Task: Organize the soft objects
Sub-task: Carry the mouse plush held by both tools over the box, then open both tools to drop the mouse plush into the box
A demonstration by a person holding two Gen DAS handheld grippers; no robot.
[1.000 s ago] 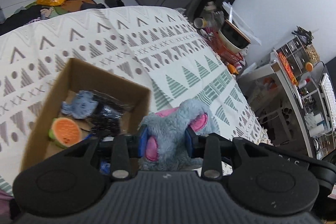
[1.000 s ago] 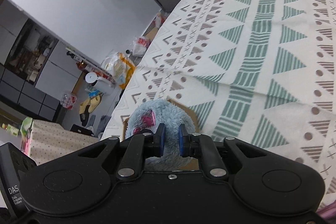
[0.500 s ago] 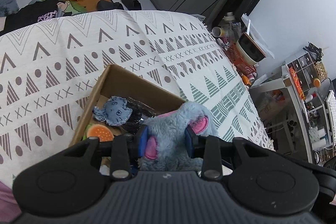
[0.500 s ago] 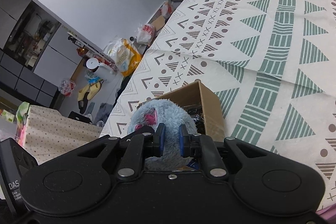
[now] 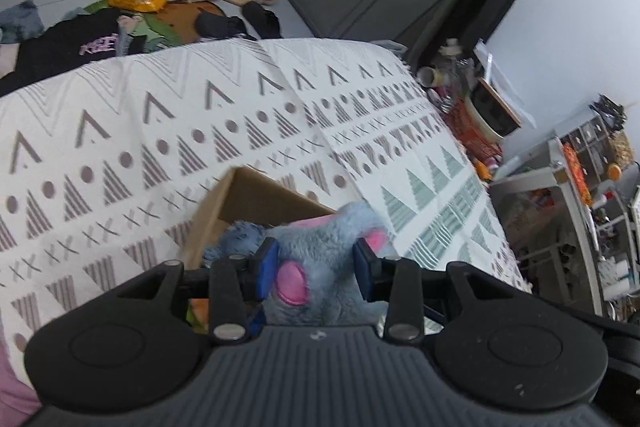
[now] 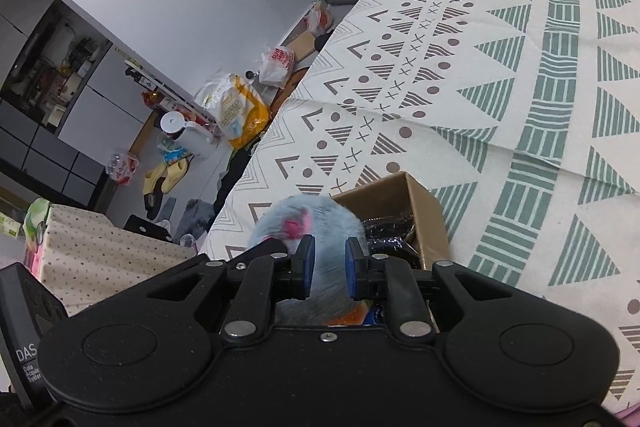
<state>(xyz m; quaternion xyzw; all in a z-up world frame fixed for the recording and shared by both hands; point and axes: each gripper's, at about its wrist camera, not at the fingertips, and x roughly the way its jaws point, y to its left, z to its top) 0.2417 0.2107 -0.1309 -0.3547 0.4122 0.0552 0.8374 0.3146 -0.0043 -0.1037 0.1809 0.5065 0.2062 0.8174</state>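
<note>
Patterned cloth (image 5: 168, 131) | both claws (image 5: 316, 265) (image 6: 328, 261) grip plush (image 5: 320, 247) | cardboard box (image 6: 424, 211) below

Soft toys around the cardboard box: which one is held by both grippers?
The big blue plush with pink ears, clamped in both jaws; the small blue plush lies inside the box.

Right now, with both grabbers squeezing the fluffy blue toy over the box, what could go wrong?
1. The cardboard box already holds a shiny dark bag and more, so the blue plush toy may sit high or tumble out.
2. The left gripper and right gripper both pinch it; letting go unevenly could drop it onto the patterned cloth.
</note>
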